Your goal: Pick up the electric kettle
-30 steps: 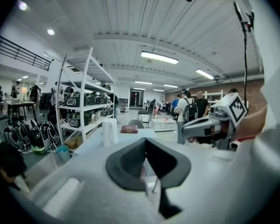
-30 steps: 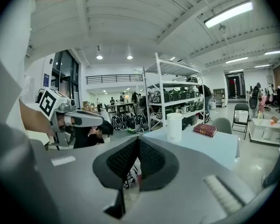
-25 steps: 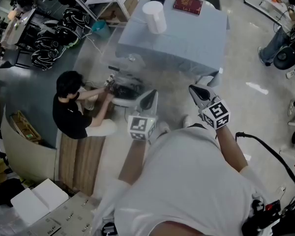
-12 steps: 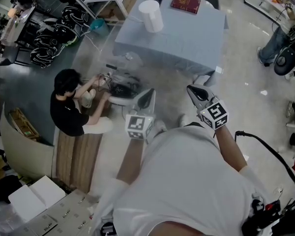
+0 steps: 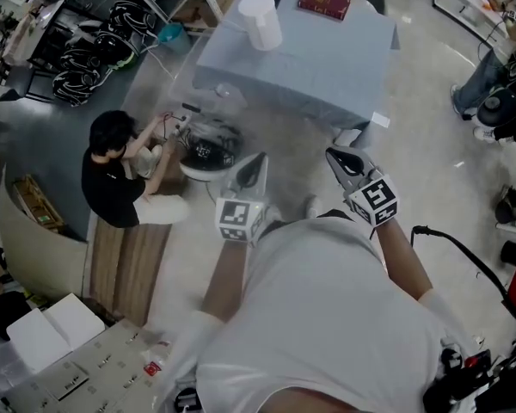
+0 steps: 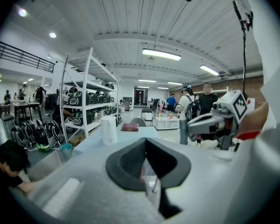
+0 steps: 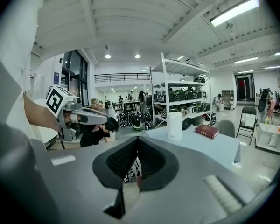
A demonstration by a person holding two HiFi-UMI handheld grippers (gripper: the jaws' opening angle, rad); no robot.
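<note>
The electric kettle (image 5: 261, 21) is a tall white cylinder standing on the far left part of a table with a grey-blue cloth (image 5: 327, 67). It also shows far ahead as a kettle (image 6: 108, 129) in the left gripper view and as a kettle (image 7: 175, 126) in the right gripper view. My left gripper (image 5: 256, 163) and right gripper (image 5: 340, 157) are held side by side over the floor, well short of the table. Each points toward it. The left gripper (image 6: 145, 141) and right gripper (image 7: 138, 141) both have their jaws together with nothing between them.
A red book (image 5: 328, 3) lies on the table behind the kettle. A person (image 5: 112, 175) crouches on the floor at the left beside a round white device (image 5: 208, 155). Shelving with black bags (image 5: 95, 50) stands at the far left. More people (image 5: 499, 76) are at the right edge.
The table, kettle and crouching person have slid a little up and left in the head view. Both grippers keep their side-by-side pose and stay shut.
</note>
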